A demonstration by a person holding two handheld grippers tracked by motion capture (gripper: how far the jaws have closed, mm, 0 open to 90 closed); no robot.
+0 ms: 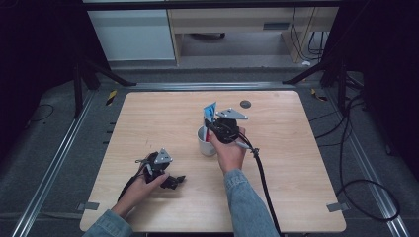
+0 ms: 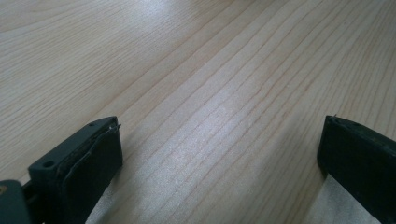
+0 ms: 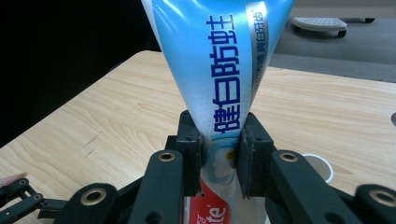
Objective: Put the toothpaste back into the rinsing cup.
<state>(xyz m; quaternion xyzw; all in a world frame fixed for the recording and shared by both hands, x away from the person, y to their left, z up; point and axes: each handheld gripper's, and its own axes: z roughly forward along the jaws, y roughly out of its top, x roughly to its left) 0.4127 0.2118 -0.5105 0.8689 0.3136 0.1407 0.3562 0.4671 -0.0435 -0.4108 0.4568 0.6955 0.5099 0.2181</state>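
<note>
A blue and white toothpaste tube (image 3: 219,79) stands upright with its flat crimped end up, and my right gripper (image 3: 219,156) is shut on its lower body. In the high view the toothpaste tube (image 1: 210,112) rises above a white cup (image 1: 205,143) at the table's middle, with my right gripper (image 1: 217,126) right over the cup. The white cup's rim (image 3: 322,165) shows just beyond the right jaw. My left gripper (image 1: 177,181) rests low on the table near the front left, jaws pointing right. In the left gripper view my left gripper (image 2: 219,154) is open over bare wood.
A small dark round disc (image 1: 245,103) lies on the wooden table (image 1: 148,118) near its far edge. Cables (image 1: 262,177) trail from the right gripper across the table's front. Metal rails and black stands flank the table on the floor.
</note>
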